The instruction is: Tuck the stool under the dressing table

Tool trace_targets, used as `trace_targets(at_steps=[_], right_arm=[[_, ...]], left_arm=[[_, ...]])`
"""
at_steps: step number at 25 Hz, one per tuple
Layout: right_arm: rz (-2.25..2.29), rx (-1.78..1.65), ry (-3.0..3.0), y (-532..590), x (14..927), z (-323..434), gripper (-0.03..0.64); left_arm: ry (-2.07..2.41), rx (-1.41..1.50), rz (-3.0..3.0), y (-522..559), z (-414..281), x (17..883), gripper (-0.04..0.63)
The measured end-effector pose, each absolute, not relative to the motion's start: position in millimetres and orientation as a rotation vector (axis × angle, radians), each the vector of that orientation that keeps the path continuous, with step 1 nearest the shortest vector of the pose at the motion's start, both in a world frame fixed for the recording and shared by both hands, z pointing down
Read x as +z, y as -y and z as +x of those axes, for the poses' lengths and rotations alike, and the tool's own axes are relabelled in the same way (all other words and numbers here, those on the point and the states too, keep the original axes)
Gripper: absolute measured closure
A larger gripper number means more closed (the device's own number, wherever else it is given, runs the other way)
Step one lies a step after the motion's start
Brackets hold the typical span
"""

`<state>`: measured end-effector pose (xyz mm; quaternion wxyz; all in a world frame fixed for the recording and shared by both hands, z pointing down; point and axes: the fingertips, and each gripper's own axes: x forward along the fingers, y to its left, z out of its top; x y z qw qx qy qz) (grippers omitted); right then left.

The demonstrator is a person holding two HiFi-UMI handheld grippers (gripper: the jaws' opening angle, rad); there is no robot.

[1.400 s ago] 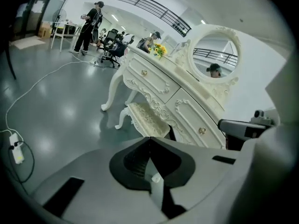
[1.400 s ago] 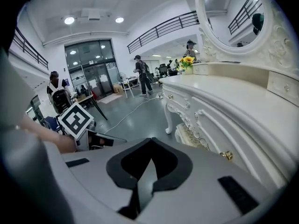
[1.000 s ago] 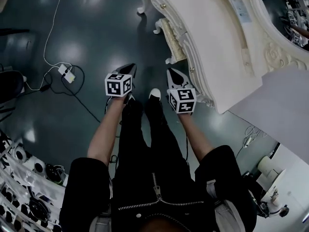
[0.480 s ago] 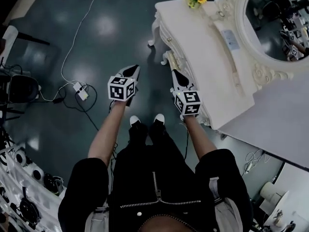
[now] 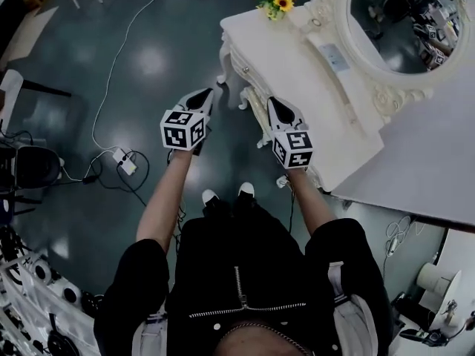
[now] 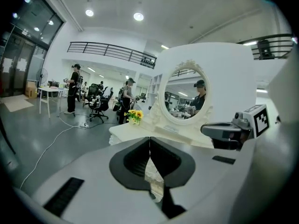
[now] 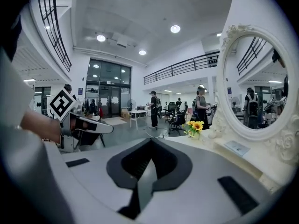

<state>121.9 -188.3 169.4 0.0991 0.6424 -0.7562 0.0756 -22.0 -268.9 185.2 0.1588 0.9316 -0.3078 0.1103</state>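
right gripper (image 5: 274, 105) beside dressing table (image 5: 286, 59) edge, left gripper (image 5: 202, 96) over open floor (image 5: 89, 73)

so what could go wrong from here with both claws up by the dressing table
The right claw hangs close to the dressing table's carved front; a swing could knock it.
A power strip and its cables lie on the floor to the person's left; a sidestep could snag them.
No stool is in view, so a blind turn risks both.
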Motion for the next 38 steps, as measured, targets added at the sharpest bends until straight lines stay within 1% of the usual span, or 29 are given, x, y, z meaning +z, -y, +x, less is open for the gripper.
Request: trace_targets(at_steps=[5,13,20,27,38], right_arm=[[2.057,0.211,2.116,166,154,166,0.611],[2.285,0.226,1.920,100,141,237,0.611],[2.425,0.270,1.825,53,128,272,0.612],[2.492,0.257,1.770,38,124,281,0.612],[2.461,0.274,1.773,40,129,278,0.612]], left_arm=[[0.746,0.298,2.757,267,27,167,0.574],[0.504,0.294,2.863,234,109,147,0.574],[0.347,0.297,2.961,206,152,129,0.574],[0.290,0.292,2.956,195,173,126,0.574],[0.294,0.310,2.949,196,171,130,0.574]])
